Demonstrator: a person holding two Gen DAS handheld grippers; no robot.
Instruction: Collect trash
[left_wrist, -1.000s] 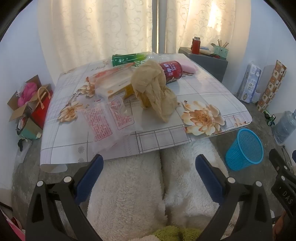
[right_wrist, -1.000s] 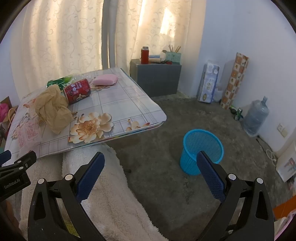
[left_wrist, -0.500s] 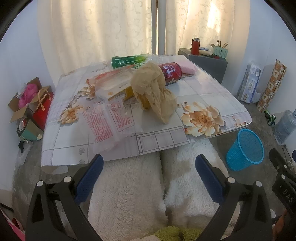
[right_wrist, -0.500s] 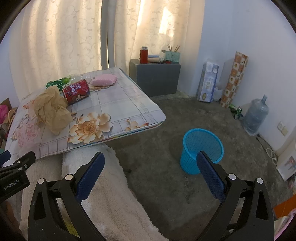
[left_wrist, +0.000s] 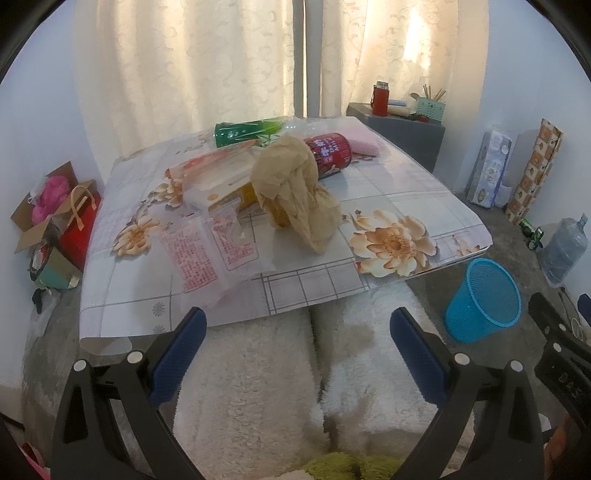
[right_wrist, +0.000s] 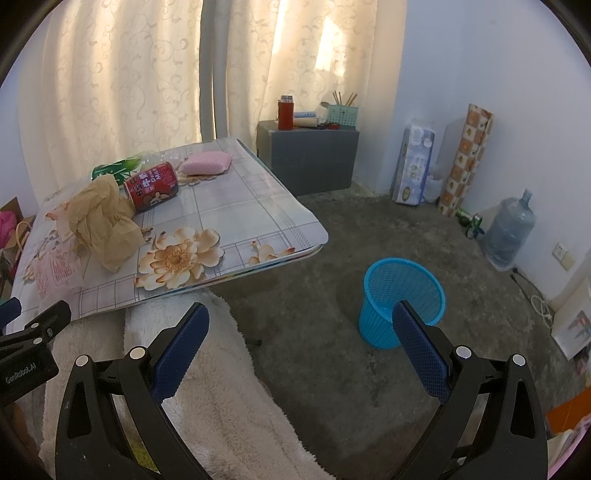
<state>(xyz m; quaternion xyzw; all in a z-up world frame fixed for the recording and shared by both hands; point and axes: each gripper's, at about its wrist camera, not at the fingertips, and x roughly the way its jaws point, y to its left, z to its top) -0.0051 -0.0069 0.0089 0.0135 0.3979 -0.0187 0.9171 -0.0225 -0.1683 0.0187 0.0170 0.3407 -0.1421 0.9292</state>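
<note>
Brown crumpled paper (left_wrist: 295, 192): lies mid-table on the floral tablecloth (left_wrist: 406, 192), touching a red can (left_wrist: 330, 153) at its 1 o'clock. Judged light, soft and springy; it should crush under the pads, so take a deep bite across the bulky middle fold rather than a loose edge.

Red can: on its side, likely light and thin-walled, apt to roll; grasp across the barrel.

Green bottle (left_wrist: 251, 131): at 11 o'clock from the paper, lying flat, slick plastic; grip mid-body.

Clear printed wrappers (left_wrist: 207, 254): at 8 o'clock from the paper, flat on the cloth, flimsy and slippery; probably need pinching at a raised edge.

Pink sponge-like pad (right_wrist: 207, 167): far edge, soft. Whether it is trash cannot be told.

Blue mesh basket (right_wrist: 402, 302): on the floor at 4 o'clock from the table, upright, looks empty.

Left gripper (left_wrist: 295, 350): jaws wide apart, holding nothing, short of the table's near edge.

Right gripper (right_wrist: 301, 343): jaws wide apart, empty, facing the basket.
</note>
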